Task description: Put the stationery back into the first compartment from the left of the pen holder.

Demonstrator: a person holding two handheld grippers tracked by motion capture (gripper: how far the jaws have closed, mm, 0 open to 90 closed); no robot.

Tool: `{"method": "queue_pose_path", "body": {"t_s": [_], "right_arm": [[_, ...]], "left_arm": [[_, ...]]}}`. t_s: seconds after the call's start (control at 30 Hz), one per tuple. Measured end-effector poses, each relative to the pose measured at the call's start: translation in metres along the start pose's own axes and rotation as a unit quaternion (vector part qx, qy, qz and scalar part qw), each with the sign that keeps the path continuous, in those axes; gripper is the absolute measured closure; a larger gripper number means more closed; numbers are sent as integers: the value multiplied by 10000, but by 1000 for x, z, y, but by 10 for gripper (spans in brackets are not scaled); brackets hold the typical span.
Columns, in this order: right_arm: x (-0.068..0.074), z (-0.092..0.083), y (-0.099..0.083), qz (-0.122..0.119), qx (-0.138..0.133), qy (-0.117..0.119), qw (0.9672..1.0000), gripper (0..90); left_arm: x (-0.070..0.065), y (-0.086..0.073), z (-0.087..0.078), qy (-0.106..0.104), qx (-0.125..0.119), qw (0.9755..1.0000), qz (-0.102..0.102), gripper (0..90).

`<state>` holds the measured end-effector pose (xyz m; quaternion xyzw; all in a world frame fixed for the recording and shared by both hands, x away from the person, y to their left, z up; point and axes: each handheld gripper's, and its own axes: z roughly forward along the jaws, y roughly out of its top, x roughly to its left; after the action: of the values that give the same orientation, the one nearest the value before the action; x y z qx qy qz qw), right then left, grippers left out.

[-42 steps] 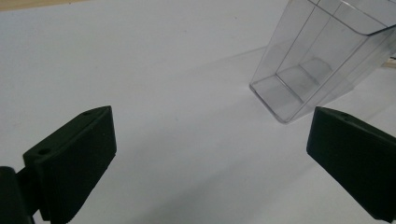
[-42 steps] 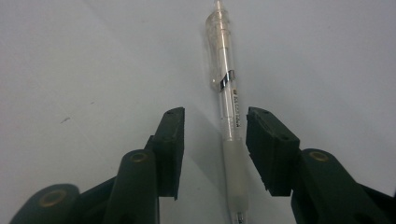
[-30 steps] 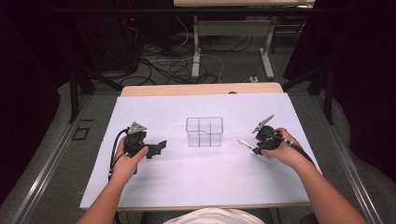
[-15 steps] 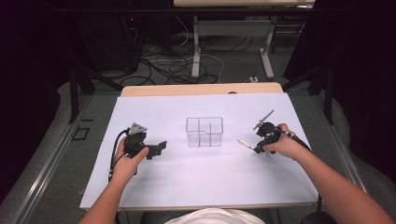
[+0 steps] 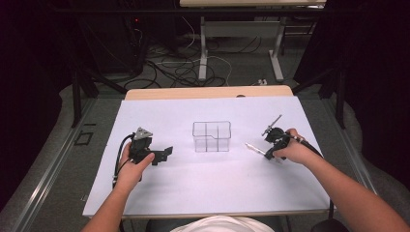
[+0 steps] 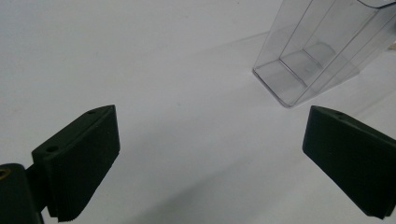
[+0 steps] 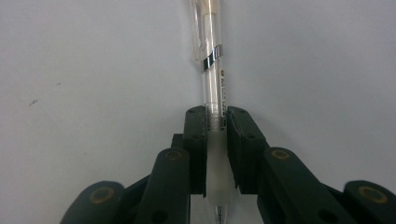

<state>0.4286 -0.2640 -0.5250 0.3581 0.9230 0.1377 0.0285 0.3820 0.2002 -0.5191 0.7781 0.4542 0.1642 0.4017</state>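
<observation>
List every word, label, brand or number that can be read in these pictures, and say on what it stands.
No text can be read.
Pen: a small dark print on the barrel, just above where the right tool grips it, is too small and blurred to read.
Clear box: no label shows.
Tools and white table cover: no writing shows.

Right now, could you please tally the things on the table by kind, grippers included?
Grippers: 2 (left gripper, open; right gripper, shut on the pen)
Clear organizer: 1
Pen: 1
Total: 4
</observation>
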Motion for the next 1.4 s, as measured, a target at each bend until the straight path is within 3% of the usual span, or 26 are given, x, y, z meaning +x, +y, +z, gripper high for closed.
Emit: {"method": "queue_pose_path", "body": {"t_s": [0.33,0.47,0.57,0.6,0.63,0.67,0.7,0.8,0.83,0.87,0.9,0.93,0.97,1.07,1.1,1.17,1.2,1.3,1.37,1.4], "right_arm": [[3,-2,0,10,82,-102,9999,793],[5,-4,-3,-33,-206,-118,9997,793],[5,-9,-3,-171,-336,-289,9989,793],[7,-6,-5,-144,-681,-331,9970,793],[7,-7,-5,-266,-813,-412,9955,793],[8,-14,-3,-325,-520,-519,9968,793],[9,-12,-4,-398,-819,-574,9942,793],[13,-15,-4,-734,-969,-905,9884,793],[15,-15,-4,-840,-1129,-1005,9849,793],[17,-20,-3,-1023,-943,-1140,9837,793],[19,-14,-4,-1119,-1445,-1280,9748,793],[21,-14,-4,-1278,-1579,-1420,9688,793],[25,-21,-4,-1432,-1157,-1564,9704,793],[32,-23,-4,-1892,-1238,-1864,9561,793],[34,-26,-4,-2090,-1114,-1975,9513,792],[39,-27,-5,-2340,-1233,-2186,9393,793],[41,-25,-6,-2468,-1398,-2276,9316,793],[49,-32,-8,-2820,-1292,-2498,9173,793],[53,-34,-10,-3061,-1369,-2658,9038,793],[54,-35,-11,-3223,-1415,-2747,8948,792]], "left_arm": [[-2,0,1,21,-42,10000,7,40],[-2,0,1,36,-54,10000,17,40],[-3,0,1,32,-72,10000,-12,41],[-2,0,1,31,-27,10000,21,40],[-2,0,1,31,-38,10000,30,41],[-3,0,1,29,-24,10000,11,40],[-3,0,1,27,-27,10000,16,41],[-2,1,0,-26,13,10000,31,41],[-2,1,-1,-23,-3,10000,29,41],[-2,1,0,-11,-64,10000,5,41],[-1,1,-1,-9,-36,10000,11,41],[0,2,-2,-27,1,10000,11,41],[-1,2,-2,-24,-43,10000,-25,41],[-1,2,-2,15,-74,10000,-19,41],[-1,2,-3,-37,-37,10000,11,41],[-1,3,-3,-35,-74,10000,-7,41],[-1,3,-3,-40,-69,10000,-16,41],[0,3,-4,-37,-79,10000,-23,41],[0,3,-4,-40,-81,10000,-25,41],[0,3,-5,-52,-73,10000,-13,41]]}}
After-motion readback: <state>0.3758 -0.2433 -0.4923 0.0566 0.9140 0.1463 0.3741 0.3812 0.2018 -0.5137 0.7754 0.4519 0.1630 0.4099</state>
